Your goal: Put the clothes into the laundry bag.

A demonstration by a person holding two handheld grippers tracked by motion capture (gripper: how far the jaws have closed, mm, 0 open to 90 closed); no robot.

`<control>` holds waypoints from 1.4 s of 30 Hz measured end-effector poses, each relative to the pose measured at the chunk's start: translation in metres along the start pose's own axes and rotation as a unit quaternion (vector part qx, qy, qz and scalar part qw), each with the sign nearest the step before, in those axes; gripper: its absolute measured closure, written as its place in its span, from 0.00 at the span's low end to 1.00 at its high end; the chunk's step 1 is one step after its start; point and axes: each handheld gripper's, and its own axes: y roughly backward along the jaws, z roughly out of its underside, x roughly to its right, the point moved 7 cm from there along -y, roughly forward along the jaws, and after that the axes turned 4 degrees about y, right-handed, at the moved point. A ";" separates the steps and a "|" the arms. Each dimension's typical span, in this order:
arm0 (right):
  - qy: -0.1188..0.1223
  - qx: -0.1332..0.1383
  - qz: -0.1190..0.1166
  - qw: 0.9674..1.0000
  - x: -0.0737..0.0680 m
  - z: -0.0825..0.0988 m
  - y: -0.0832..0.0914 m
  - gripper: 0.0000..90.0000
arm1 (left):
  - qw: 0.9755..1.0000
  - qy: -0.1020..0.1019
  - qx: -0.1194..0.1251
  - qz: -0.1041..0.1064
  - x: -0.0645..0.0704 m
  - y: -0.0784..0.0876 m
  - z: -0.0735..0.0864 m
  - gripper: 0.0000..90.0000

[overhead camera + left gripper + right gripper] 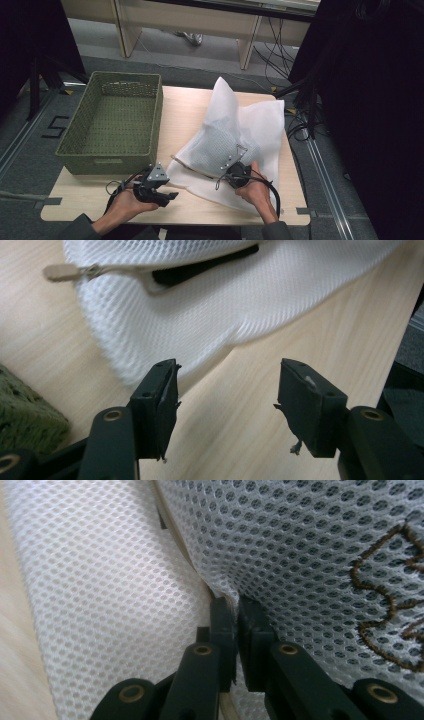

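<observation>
Free room from my side: bare counter strip runs between the green woven basket and the white mesh bag, open from near edge to far edge. Near-left corner is mostly taken by my left gripper; its jaws stand apart with nothing between them, bare wood ahead, bag edge just beyond. Basket blocks the whole left side, walls upright, inside open from above. Bag covers the right half, a peak standing up toward the far edge. My right gripper is clamped on the mesh near the near edge. Near-right corner strip is clear.
</observation>
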 end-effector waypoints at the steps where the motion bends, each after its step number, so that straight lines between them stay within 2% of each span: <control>1: 0.001 -0.005 0.006 1.000 0.003 0.003 0.001 0.96 | 1.000 0.004 0.004 -0.001 -0.001 0.000 0.000 0.45; 2: -0.001 -0.006 0.008 1.000 0.005 0.005 0.001 0.96 | 1.000 -0.008 0.001 -0.004 -0.003 0.002 0.001 0.44; 3: -0.005 -0.005 0.009 1.000 0.007 0.007 0.002 0.96 | 1.000 0.010 0.004 -0.003 -0.001 0.002 0.003 0.44; 4: -0.008 -0.005 0.012 1.000 0.008 0.009 0.003 0.96 | 1.000 -0.003 0.000 0.001 -0.004 0.005 0.003 0.44; 5: -0.009 -0.005 0.016 1.000 0.010 0.012 0.005 0.96 | 1.000 0.012 0.004 -0.004 -0.003 0.006 0.004 0.44; 8: -0.011 -0.001 0.017 1.000 0.012 0.018 0.010 0.95 | 1.000 0.020 0.012 0.001 -0.005 0.014 0.005 0.43; 10: -0.016 0.011 0.016 1.000 0.011 0.023 0.016 0.94 | 1.000 0.024 0.018 0.001 -0.004 0.019 0.007 0.43; 11: -0.008 0.021 0.016 1.000 0.013 0.024 0.019 0.94 | 1.000 0.019 0.017 0.002 -0.004 0.021 0.008 0.43; 12: -0.013 0.028 0.017 0.999 0.014 0.026 0.022 0.93 | 1.000 0.018 0.017 0.002 -0.004 0.021 0.010 0.43; 13: -0.023 0.029 0.018 0.999 0.014 0.028 0.025 0.93 | 1.000 0.015 0.017 0.000 -0.004 0.022 0.011 0.43; 14: -0.015 0.033 0.017 0.999 0.014 0.029 0.026 0.92 | 1.000 0.016 0.016 0.001 -0.004 0.021 0.012 0.42; 16: -0.020 0.039 0.016 0.999 0.012 0.031 0.028 0.91 | 1.000 0.017 0.012 0.001 -0.004 0.022 0.014 0.41; 19: -0.016 0.048 0.017 0.999 0.009 0.031 0.034 0.88 | 1.000 0.016 0.018 0.000 -0.006 0.027 0.015 0.40; 20: -0.014 0.052 0.019 0.998 0.008 0.031 0.036 0.86 | 0.999 0.023 0.022 -0.001 -0.006 0.028 0.015 0.40; 21: -0.023 0.058 0.023 0.998 0.007 0.032 0.039 0.86 | 0.999 0.024 0.025 -0.002 -0.008 0.030 0.015 0.39; 23: -0.014 0.069 0.022 0.997 0.007 0.032 0.042 0.83 | 0.999 0.028 0.028 -0.004 -0.011 0.035 0.016 0.38; 28: -0.039 0.113 0.017 0.993 0.003 0.029 0.058 0.73 | 0.999 0.036 0.035 -0.009 -0.020 0.043 0.020 0.37; 29: -0.051 0.119 0.017 0.991 0.002 0.029 0.060 0.73 | 0.998 0.041 0.037 -0.012 -0.021 0.046 0.021 0.36; 31: -0.055 0.126 0.012 0.990 0.000 0.030 0.066 0.70 | 0.998 0.041 0.038 -0.011 -0.024 0.049 0.022 0.36; 33: -0.070 0.142 0.022 0.987 -0.001 0.030 0.073 0.66 | 0.998 0.046 0.041 -0.012 -0.025 0.051 0.022 0.35; 34: -0.072 0.148 0.015 0.986 -0.002 0.030 0.075 0.66 | 0.998 0.042 0.041 -0.012 -0.025 0.053 0.022 0.35; 36: -0.087 0.155 0.014 0.984 -0.005 0.031 0.079 0.63 | 0.998 0.043 0.041 -0.016 -0.026 0.055 0.023 0.35; 37: -0.089 0.157 0.015 0.984 -0.006 0.031 0.081 0.62 | 0.998 0.045 0.044 -0.013 -0.026 0.055 0.022 0.35; 38: -0.085 0.160 0.018 0.983 -0.005 0.031 0.082 0.61 | 0.998 0.035 0.043 -0.017 -0.027 0.057 0.022 0.34; 40: -0.087 0.164 0.019 0.982 -0.006 0.032 0.084 0.60 | 0.998 0.038 0.046 -0.015 -0.028 0.058 0.023 0.34; 41: -0.085 0.165 0.022 0.982 -0.006 0.033 0.085 0.60 | 0.998 0.051 0.047 -0.015 -0.027 0.058 0.023 0.34; 42: -0.087 0.169 0.026 0.981 -0.005 0.033 0.085 0.58 | 0.998 0.048 0.048 -0.015 -0.028 0.059 0.023 0.34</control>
